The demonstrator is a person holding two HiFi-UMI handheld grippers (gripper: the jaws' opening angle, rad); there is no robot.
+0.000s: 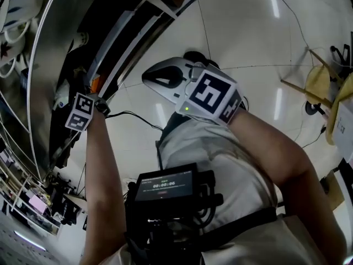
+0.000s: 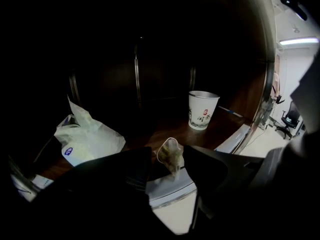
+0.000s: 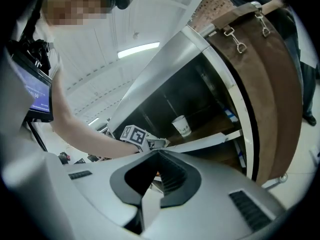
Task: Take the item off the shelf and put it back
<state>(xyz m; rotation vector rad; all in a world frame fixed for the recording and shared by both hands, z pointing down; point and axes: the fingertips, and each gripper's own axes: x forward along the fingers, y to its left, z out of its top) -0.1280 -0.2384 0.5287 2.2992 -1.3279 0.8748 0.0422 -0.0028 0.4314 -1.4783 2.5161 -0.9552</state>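
Observation:
A small clear packet [image 2: 172, 153] with greenish contents rests at the front edge of the dark wooden shelf [image 2: 225, 124]. My left gripper [image 2: 167, 160] is open, one dark jaw on each side of the packet, neither pressing on it. In the head view only this gripper's marker cube [image 1: 81, 111] shows, up against the shelf unit [image 1: 110, 43]. My right gripper [image 3: 157, 153] is shut and empty, held back from the shelf in front of the person's body; its white body [image 1: 165, 79] points toward the shelf.
A white paper cup [image 2: 203, 110] with print stands farther back on the shelf, right of centre. A crumpled white plastic bag [image 2: 85, 139] lies at the left. The shelf's metal frame [image 2: 267, 84] runs down the right side. A chest-mounted recorder screen [image 1: 165, 186] sits below.

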